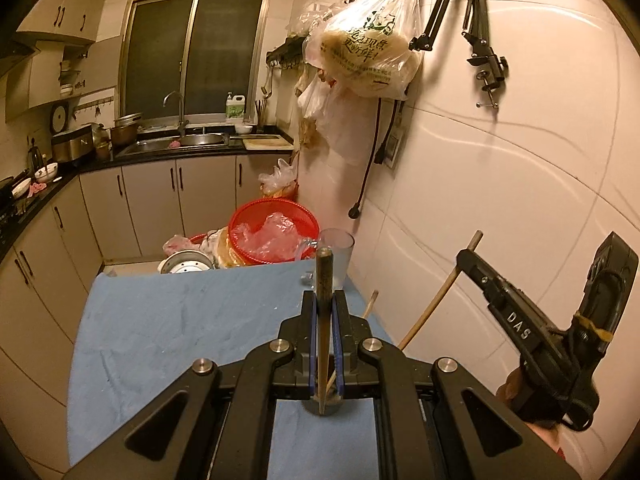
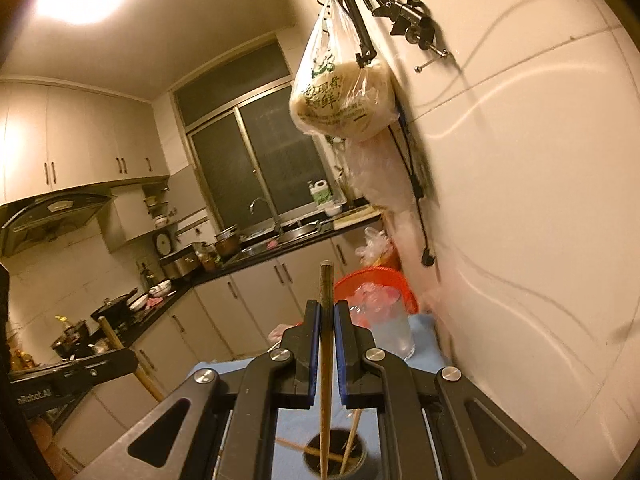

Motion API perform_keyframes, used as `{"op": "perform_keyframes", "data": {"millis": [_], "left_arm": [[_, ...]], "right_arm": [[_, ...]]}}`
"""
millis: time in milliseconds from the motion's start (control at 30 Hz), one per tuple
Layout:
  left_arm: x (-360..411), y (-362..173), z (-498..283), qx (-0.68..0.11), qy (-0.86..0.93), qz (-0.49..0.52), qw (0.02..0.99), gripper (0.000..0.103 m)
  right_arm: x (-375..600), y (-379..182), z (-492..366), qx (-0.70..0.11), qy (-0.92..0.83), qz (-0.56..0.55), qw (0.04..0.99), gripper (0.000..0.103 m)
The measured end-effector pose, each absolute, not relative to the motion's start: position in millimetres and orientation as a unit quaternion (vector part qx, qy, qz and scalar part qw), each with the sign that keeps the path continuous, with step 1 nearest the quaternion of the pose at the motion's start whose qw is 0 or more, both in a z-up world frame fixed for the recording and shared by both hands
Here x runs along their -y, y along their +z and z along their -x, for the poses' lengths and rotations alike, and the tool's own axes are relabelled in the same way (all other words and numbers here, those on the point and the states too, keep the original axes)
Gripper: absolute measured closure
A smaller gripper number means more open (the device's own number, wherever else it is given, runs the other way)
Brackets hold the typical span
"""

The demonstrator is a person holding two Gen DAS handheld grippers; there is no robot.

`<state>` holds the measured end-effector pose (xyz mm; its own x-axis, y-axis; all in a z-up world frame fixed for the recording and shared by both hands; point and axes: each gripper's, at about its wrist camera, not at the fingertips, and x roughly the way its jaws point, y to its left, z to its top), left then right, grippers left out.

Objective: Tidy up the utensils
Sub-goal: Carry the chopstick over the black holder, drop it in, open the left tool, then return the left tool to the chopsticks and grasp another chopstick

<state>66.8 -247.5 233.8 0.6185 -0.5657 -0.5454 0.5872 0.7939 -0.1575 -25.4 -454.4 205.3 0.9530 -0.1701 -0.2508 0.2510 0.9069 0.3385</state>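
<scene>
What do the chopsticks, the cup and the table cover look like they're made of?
Chopsticks: probably wood or bamboo, matte tan shafts with darker ends; grain too blurred to confirm.
Cup: clear glass or hard plastic; the red basket shows through it, and the left view shows a handle.
Table cover: blue cloth, matte, with soft wrinkles and creases.

Black tongs (image 1: pixel 324 312) with blue pads, silver screws, "DAS" lettering.
</scene>
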Motion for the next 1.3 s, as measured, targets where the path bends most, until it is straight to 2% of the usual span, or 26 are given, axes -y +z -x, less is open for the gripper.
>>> {"op": "perform_keyframes", "data": {"millis": [267, 633, 800, 867, 933, 1067, 1133, 1200, 1267, 1300], "left_arm": [[278, 200, -98, -0.314, -0.324, -0.006, 0.892, 0.095], [292, 148, -120, -0.372, -0.316, -0.027, 0.873, 0.095], [292, 142, -122, -0.380, -0.316, -0.032, 0.869, 0.095], [289, 143, -120, -0.378, -0.319, -0.029, 0.868, 0.092], [285, 147, -117, -0.373, -0.319, -0.026, 0.871, 0.083], [267, 158, -101, -0.350, -0.323, -0.019, 0.879, 0.081], [254, 163, -91, -0.340, -0.320, -0.014, 0.884, 0.072], [237, 165, -80, -0.327, -0.312, -0.009, 0.892, 0.065], [220, 164, -71, -0.319, -0.300, -0.005, 0.899, 0.065], [210, 161, -67, -0.318, -0.296, -0.003, 0.901, 0.065]], "right_arm": [[470, 178, -13, -0.131, -0.112, -0.193, 0.966, 0.095], [471, 123, -47, -0.210, -0.093, -0.199, 0.953, 0.095], [472, 113, -52, -0.229, -0.083, -0.210, 0.947, 0.092], [474, 114, -50, -0.229, -0.084, -0.211, 0.946, 0.091], [473, 118, -48, -0.226, -0.083, -0.213, 0.947, 0.090], [471, 132, -25, -0.203, -0.081, -0.222, 0.950, 0.090], [464, 136, -11, -0.194, -0.080, -0.222, 0.952, 0.089], [453, 138, 3, -0.189, -0.073, -0.220, 0.954, 0.084], [434, 132, 15, -0.192, -0.061, -0.216, 0.955, 0.073], [426, 127, 19, -0.197, -0.055, -0.213, 0.955, 0.072]]}}
